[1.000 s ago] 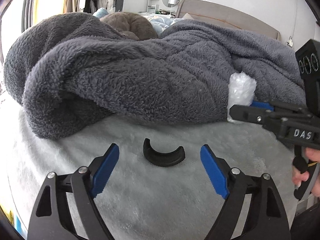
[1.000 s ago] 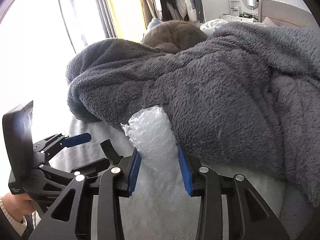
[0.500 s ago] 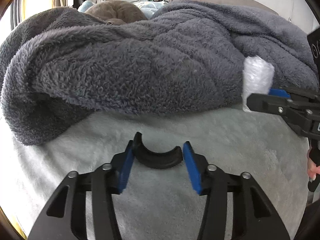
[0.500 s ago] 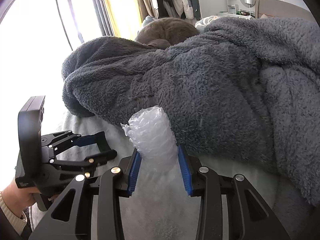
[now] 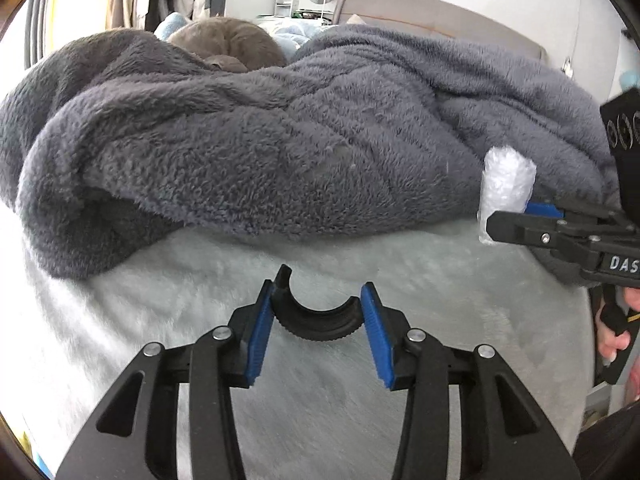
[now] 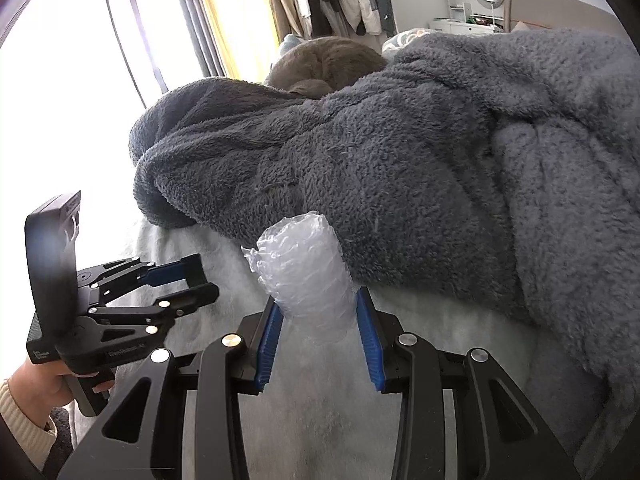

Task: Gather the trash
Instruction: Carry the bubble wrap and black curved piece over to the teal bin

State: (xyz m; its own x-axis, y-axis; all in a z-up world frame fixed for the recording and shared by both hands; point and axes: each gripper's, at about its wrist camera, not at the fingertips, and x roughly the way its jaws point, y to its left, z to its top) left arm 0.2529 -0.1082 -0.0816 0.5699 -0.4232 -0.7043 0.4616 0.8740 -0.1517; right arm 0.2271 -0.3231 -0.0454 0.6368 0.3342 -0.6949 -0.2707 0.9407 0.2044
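A black half-ring plastic piece [image 5: 318, 320] sits between the blue pads of my left gripper [image 5: 318, 308], which is shut on it, lifted just above the pale bed sheet [image 5: 280, 400]. My right gripper [image 6: 318, 320] is shut on a roll of clear bubble wrap [image 6: 306, 276], which sticks up from its jaws. The bubble wrap [image 5: 506, 184] and the right gripper [image 5: 520, 220] also show at the right edge of the left wrist view. The left gripper [image 6: 192, 280] shows at the lower left of the right wrist view.
A thick grey fleece blanket [image 5: 300, 140] lies bunched across the bed behind both grippers. A brown cushion [image 6: 328, 64] lies beyond it. A window with curtains [image 6: 160, 40], hanging clothes and a headboard [image 5: 420, 12] are at the back.
My left gripper moved forward over the black half-ring and closed on it, then lifted it slightly. My right gripper kept hold of the bubble wrap.
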